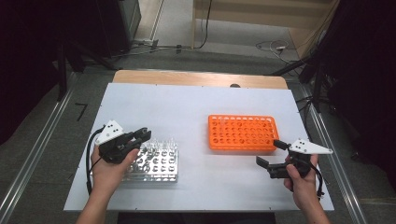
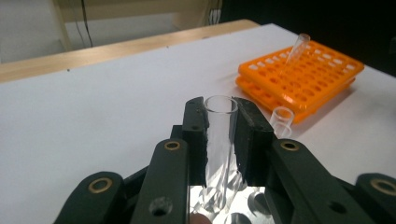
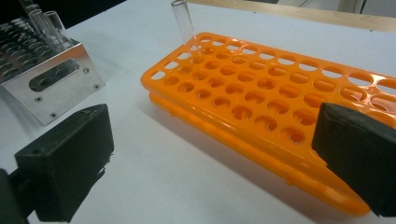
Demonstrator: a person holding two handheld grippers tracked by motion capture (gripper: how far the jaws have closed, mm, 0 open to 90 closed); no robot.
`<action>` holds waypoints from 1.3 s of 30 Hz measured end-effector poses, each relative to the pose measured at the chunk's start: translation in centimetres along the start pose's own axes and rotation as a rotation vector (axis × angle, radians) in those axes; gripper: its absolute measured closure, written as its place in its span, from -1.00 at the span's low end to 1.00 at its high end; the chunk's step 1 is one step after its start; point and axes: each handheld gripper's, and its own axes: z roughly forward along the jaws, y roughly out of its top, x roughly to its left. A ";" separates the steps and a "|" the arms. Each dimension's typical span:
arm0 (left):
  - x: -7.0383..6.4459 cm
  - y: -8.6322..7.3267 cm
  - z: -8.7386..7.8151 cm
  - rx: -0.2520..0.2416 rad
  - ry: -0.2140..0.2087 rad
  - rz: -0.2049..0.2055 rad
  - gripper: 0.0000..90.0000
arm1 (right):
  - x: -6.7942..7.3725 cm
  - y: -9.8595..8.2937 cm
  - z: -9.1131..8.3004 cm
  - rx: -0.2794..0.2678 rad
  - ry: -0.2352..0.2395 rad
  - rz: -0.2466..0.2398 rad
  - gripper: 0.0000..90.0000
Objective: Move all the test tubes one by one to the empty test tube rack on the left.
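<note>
Left gripper (image 2: 219,140) fingers clamped on glass tube (image 2: 220,135) over metal rack (image 1: 156,164); right gripper (image 1: 271,156) fingers apart beside orange rack (image 1: 242,133) holding one tube (image 3: 183,22)

White table (image 1: 196,107), grey floor (image 1: 177,28), cables (image 1: 273,45) beyond.

No lettering, label, brand mark or number can be read anywhere around me. The orange rack (image 1: 242,133) carries plain rows of holes, with no figures legible along its rim in the high view or from my right gripper (image 1: 271,158). The metal rack (image 3: 56,70) shows bare steel and screws. The clear tube (image 2: 220,140) clamped in my left gripper (image 1: 139,135) bears no printed scale that I can make out, though the glass is blurred there. The dots on my grey plate (image 1: 111,130) are not characters.
</note>
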 end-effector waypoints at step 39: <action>-0.8 0.4 -0.7 -0.026 -0.024 -0.069 -0.77 | 1.3 0.6 1.0 0.010 0.027 -0.021 -1.00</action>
